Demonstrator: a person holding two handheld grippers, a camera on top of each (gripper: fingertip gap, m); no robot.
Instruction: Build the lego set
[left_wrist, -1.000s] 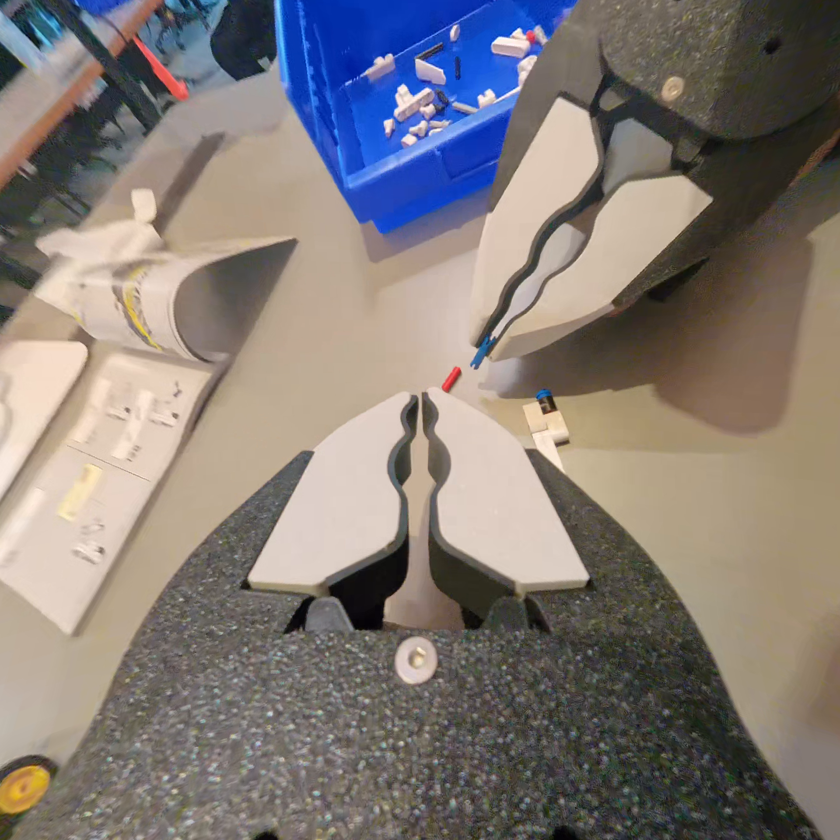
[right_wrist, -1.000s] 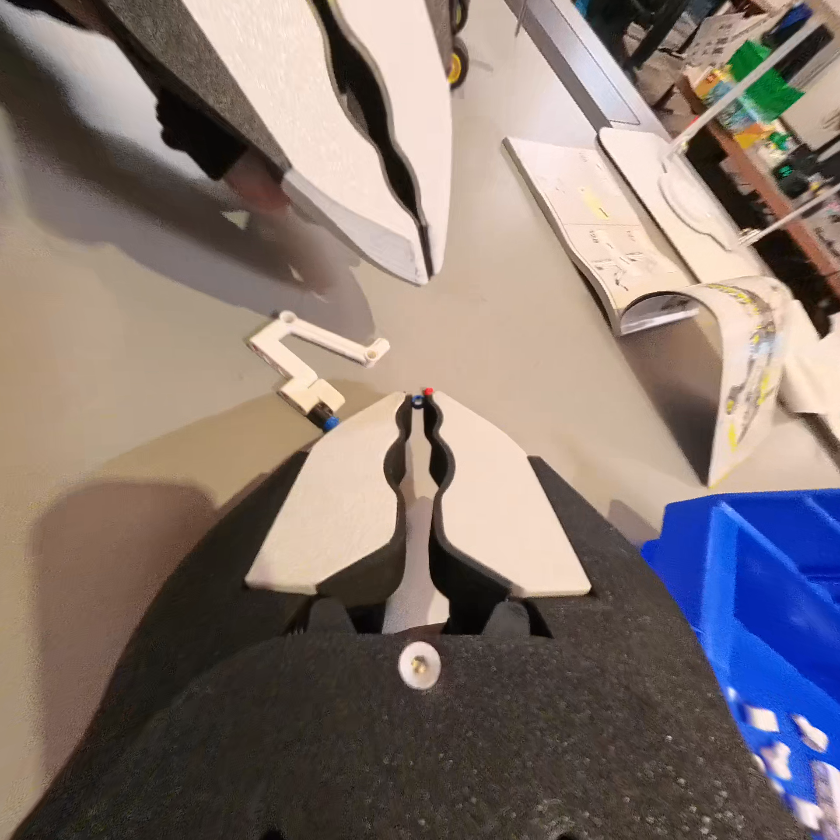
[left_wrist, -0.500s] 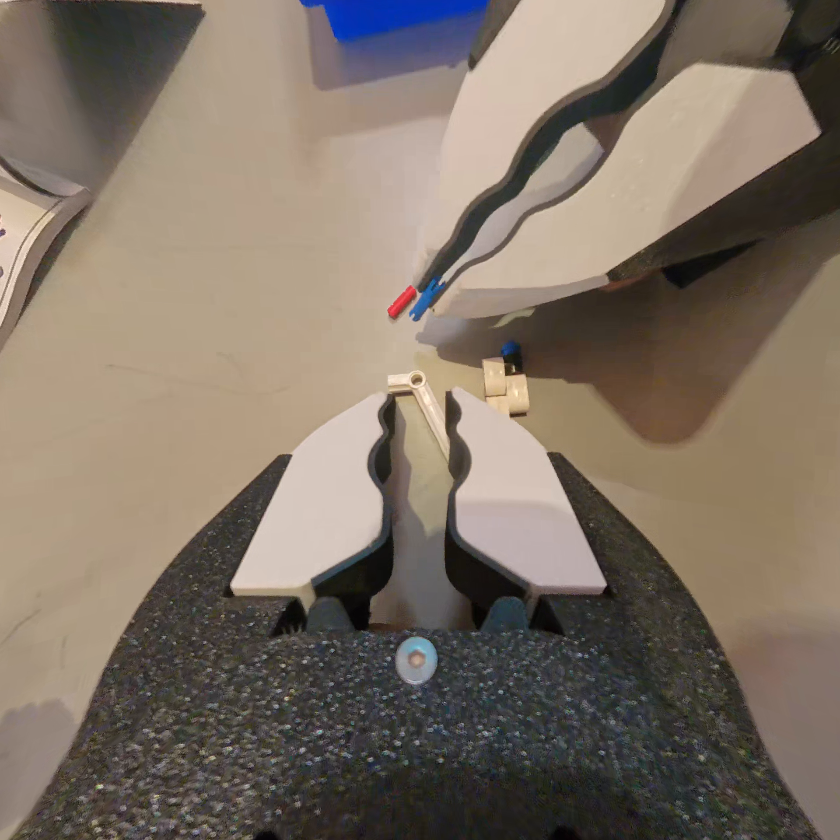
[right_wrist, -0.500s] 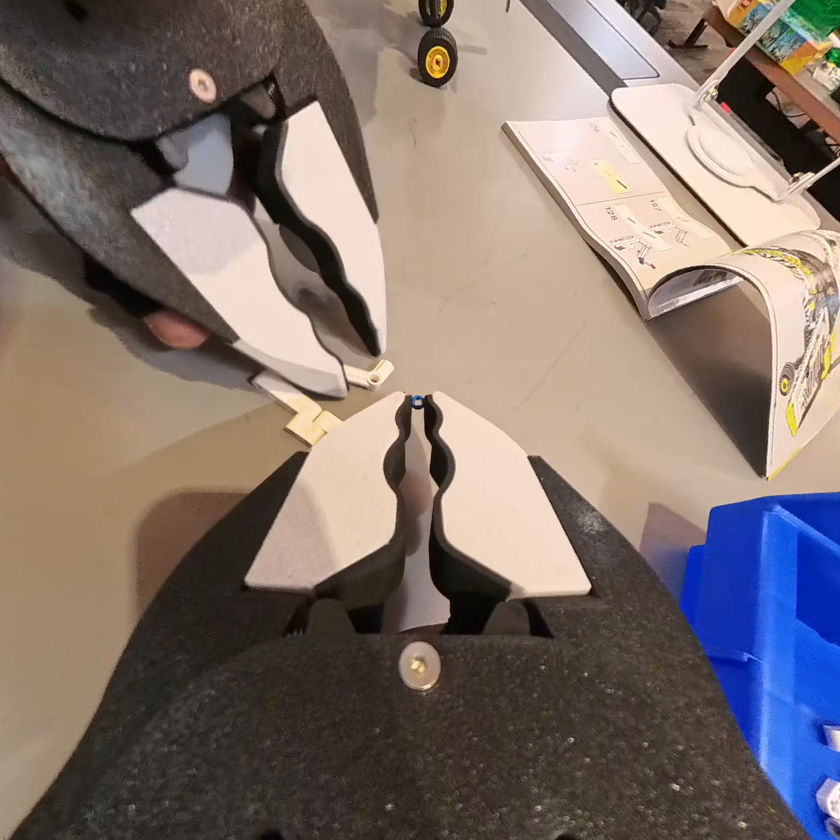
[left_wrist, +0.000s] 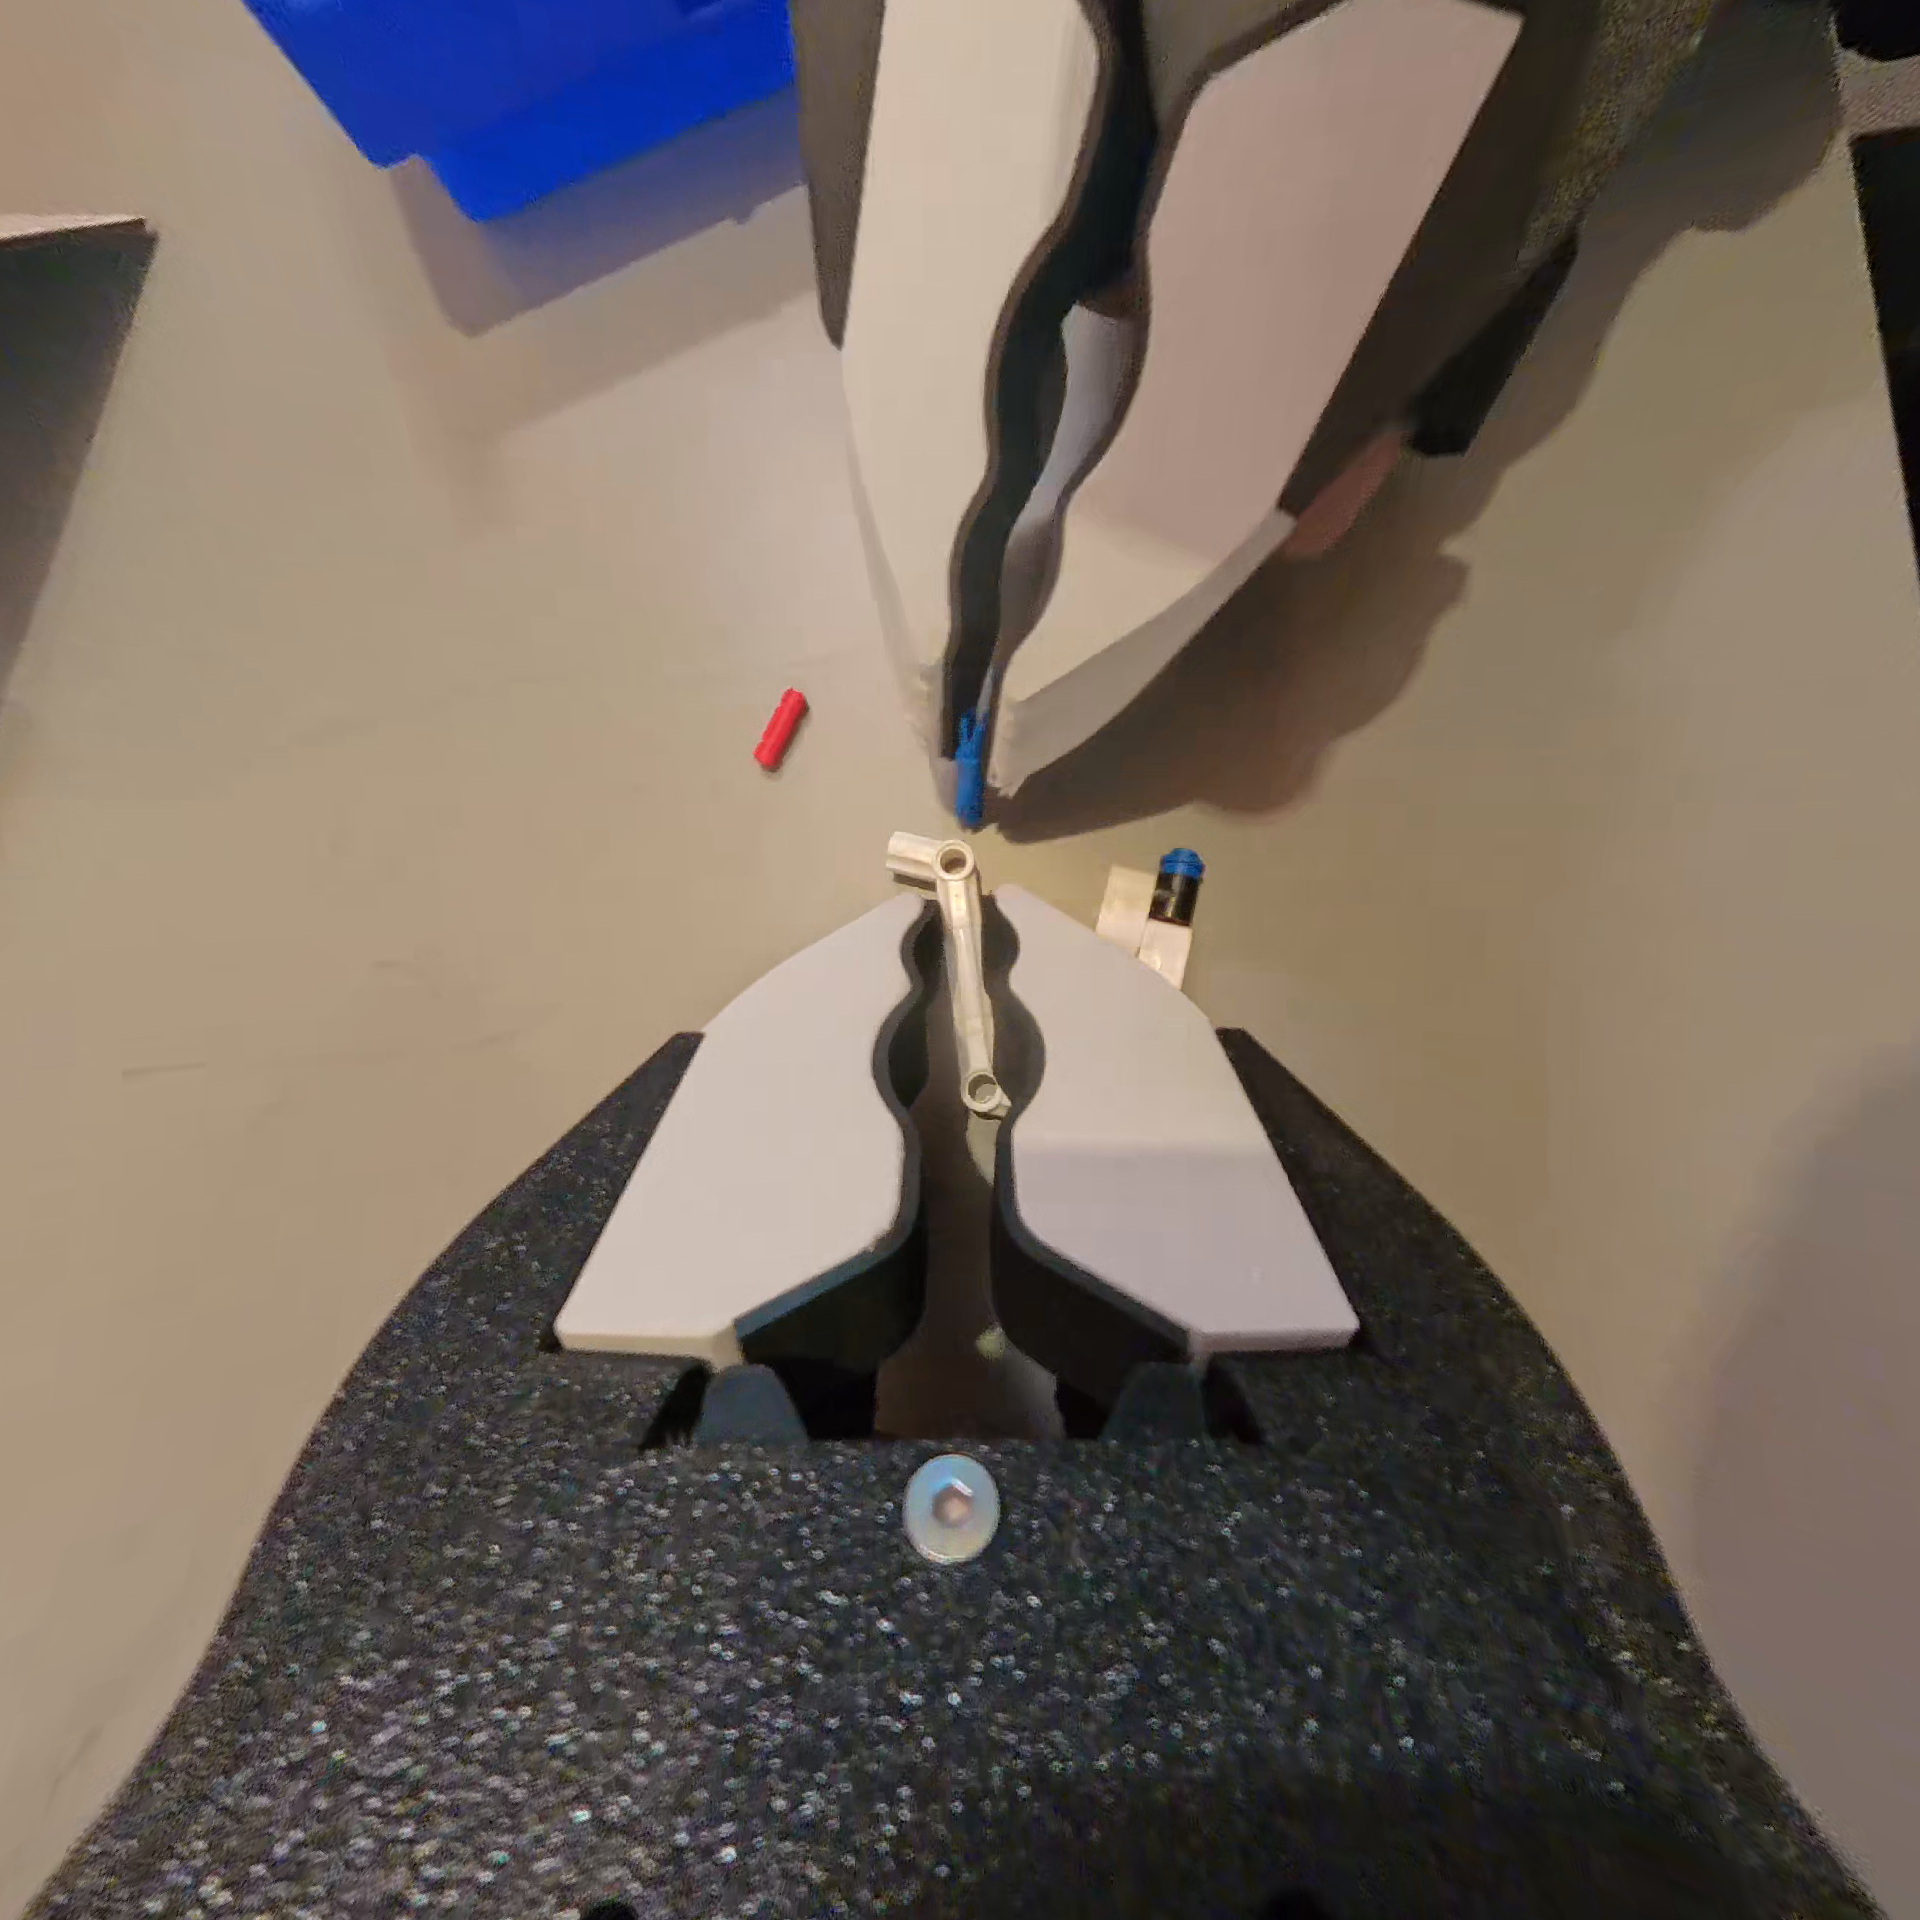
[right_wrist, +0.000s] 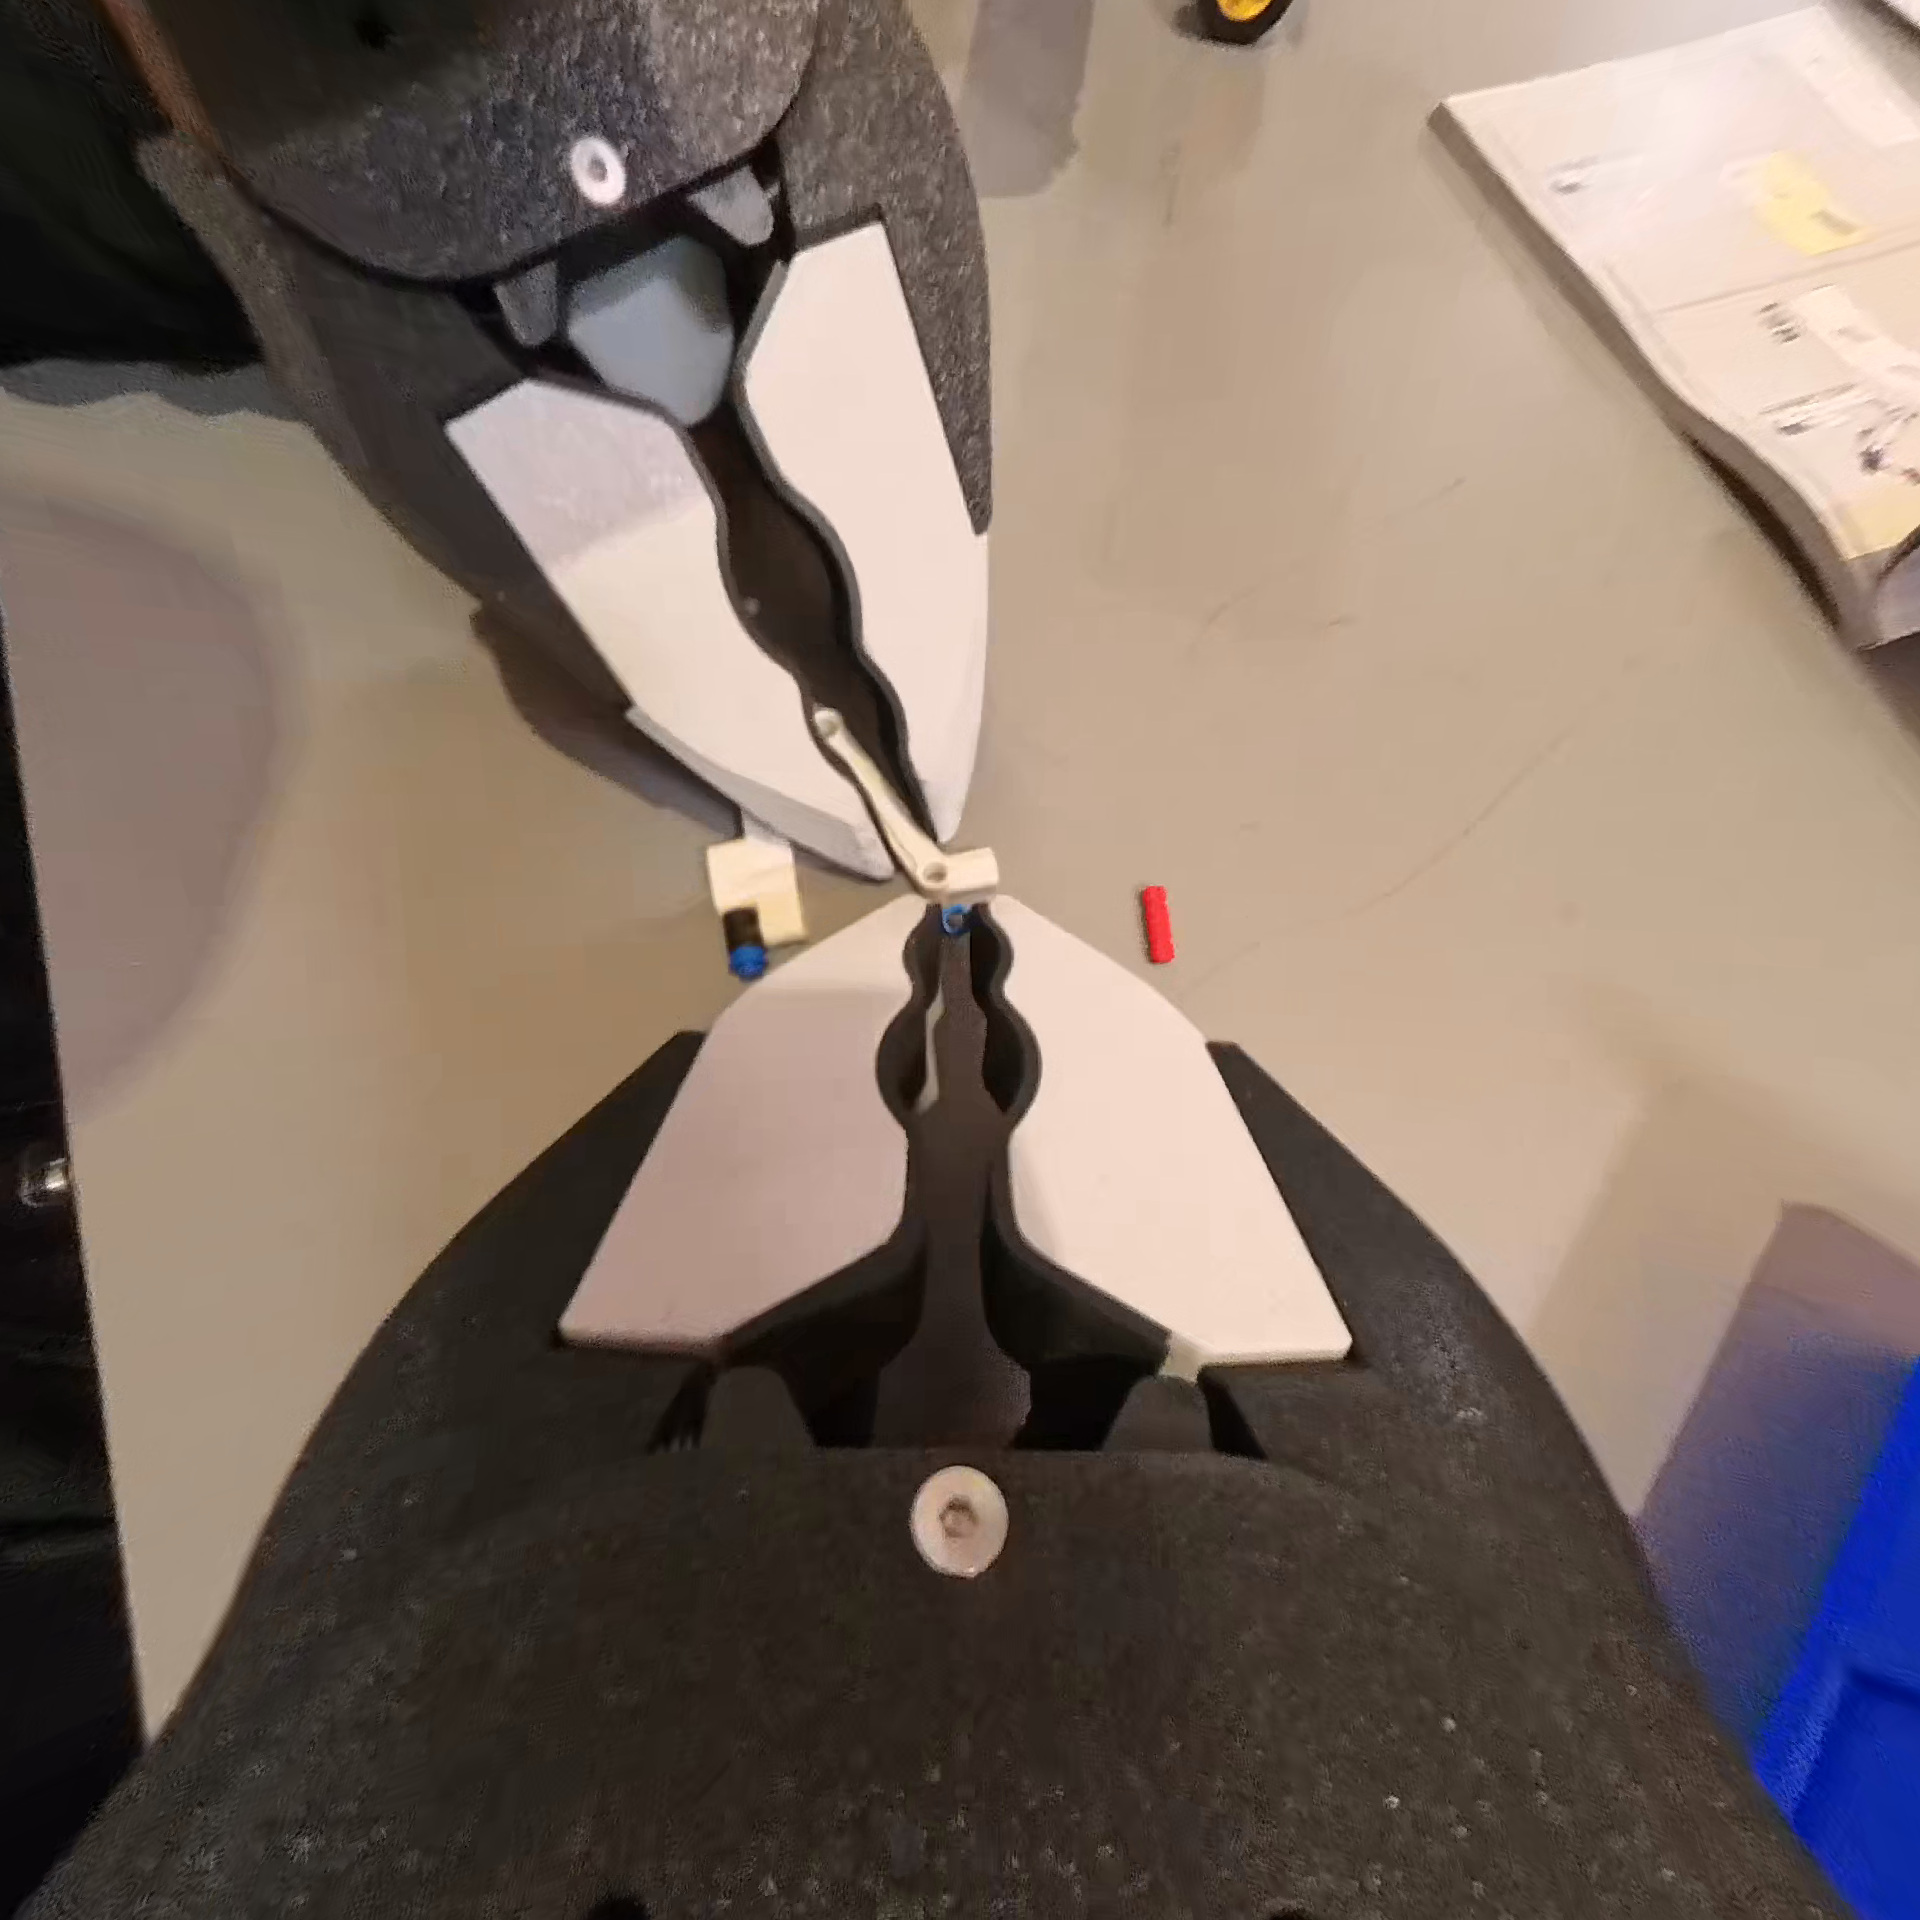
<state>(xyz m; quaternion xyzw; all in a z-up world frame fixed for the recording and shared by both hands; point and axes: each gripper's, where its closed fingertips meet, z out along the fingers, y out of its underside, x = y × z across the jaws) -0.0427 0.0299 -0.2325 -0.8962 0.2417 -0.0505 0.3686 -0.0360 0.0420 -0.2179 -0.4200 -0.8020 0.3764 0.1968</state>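
We see the left gripper (left_wrist: 961, 904) clamped on a thin white beam (left_wrist: 966, 971) whose holed end sticks out past the fingertips. Just beyond, the right gripper (left_wrist: 971, 769) pinches a small blue pin (left_wrist: 969, 774), tip close to that hole. A red pin (left_wrist: 780, 727) lies left, a white block with blue peg (left_wrist: 1169, 904) right, a blue bin (left_wrist: 540, 94) far off.

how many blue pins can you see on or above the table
2. One blue pin is pinched in the right gripper. The other sticks out of a black and white piece on the table. More may be hidden.
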